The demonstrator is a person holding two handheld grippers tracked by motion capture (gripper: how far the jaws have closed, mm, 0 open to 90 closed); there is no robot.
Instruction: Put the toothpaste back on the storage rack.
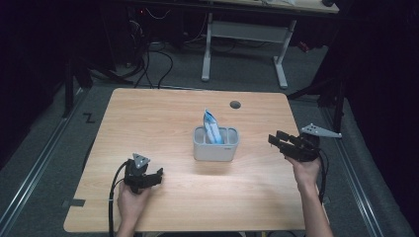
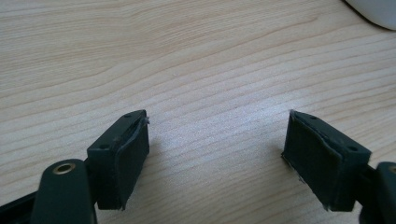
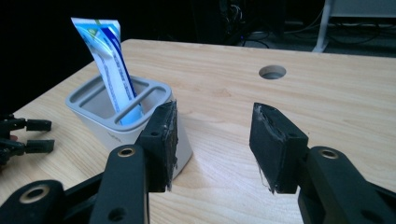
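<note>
left gripper (image 1: 159, 173): jaws standing wide, holding nothing; sitting low on the table (image 1: 163, 108) at the near-left, pointing toward the holder; in the left gripper view, bare wood lying between the jaws.
right gripper (image 1: 273, 140): jaws also standing wide, empty; hovering at the right edge, aiming left toward the holder; in the right gripper view the holder is showing just past its left jaw; touching or apart, can't tell.
tube (image 1: 212, 126): blue/white toothpaste tube, standing tilted in the holder's middle slot, crimped end up; prob. light, soft-walled, glossy so likely slippery; squeezing hard could dent it or push paste out; best grip looking like the flat crimped top or upper body, pinched across the thin way.
holder (image 1: 216, 150): grey plastic, w/ several slots, sitting mid-table; prob. stiff, light; likely tipping or sliding if the tube is being pulled at an angle.
hidden: tube's lower half and cap lying inside the slot, so state of cap unknown; print too small to read; holder cut off at a corner in the left gripper view; surroundings too dark to make out.
</note>
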